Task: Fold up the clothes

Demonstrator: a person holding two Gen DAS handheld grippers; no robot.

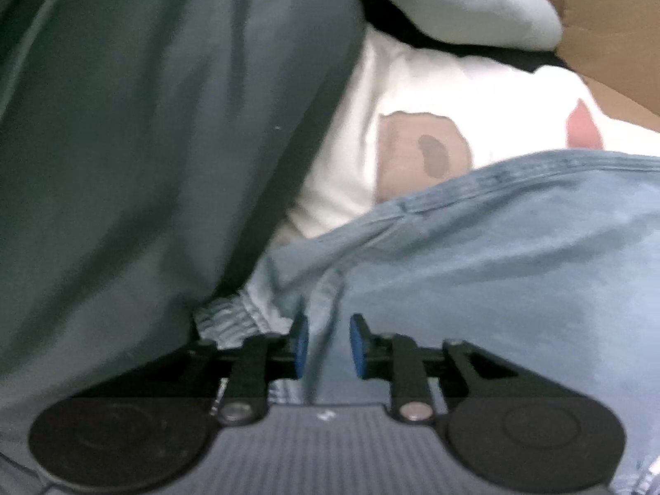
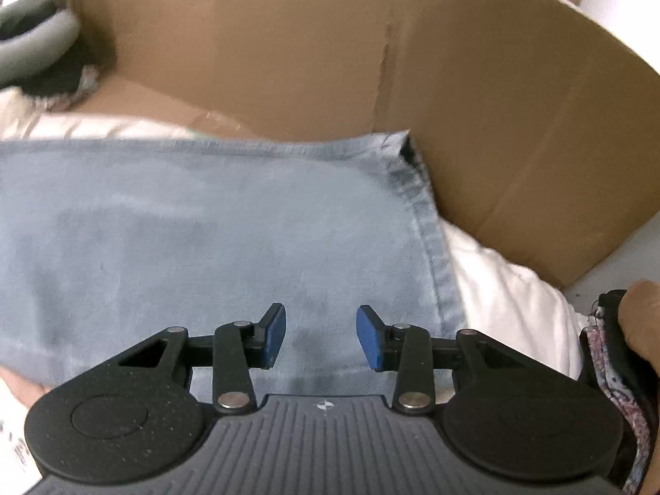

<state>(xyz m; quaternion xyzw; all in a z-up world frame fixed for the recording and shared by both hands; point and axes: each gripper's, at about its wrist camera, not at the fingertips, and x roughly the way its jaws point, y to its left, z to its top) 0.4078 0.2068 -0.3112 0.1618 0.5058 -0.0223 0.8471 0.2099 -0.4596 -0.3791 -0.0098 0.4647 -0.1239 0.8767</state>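
In the left wrist view, the left tool [image 1: 328, 344] sits low in the frame with its 2 blue pads a narrow gap apart. A raised fold of the light blue denim garment [image 1: 474, 255] runs up between them, but blur hides whether the pads actually pinch it. Just left of the pads lies a gathered, elastic-looking edge of the same denim [image 1: 231, 321]. A dark grey-green cloth [image 1: 144, 123] fills the whole left side and hangs over that edge. Beyond the denim's stitched hem lies a white garment [image 1: 412, 95] with a tan print and a small pink patch. Farther still, a pale grey cloth [image 1: 462, 4] is bunched over something dark, and the brown wall of a cardboard box [image 1: 610, 29] closes the far right corner.

In the right wrist view, the right tool [image 2: 321, 340] hovers with its 2 blue pads set wide apart and nothing between them. Directly under and ahead of it the light blue denim [image 2: 206, 227] lies flat and smooth, its seamed side edge running along the right and its far corner touching the box wall [image 2: 330, 41]. White fabric [image 2: 507, 301] shows under the denim on the right and along its far hem. At the right edge a hand [image 2: 639, 321] and a patterned sleeve appear. Grey and dark clothes [image 2: 37, 41] are piled in the far left corner of the box.
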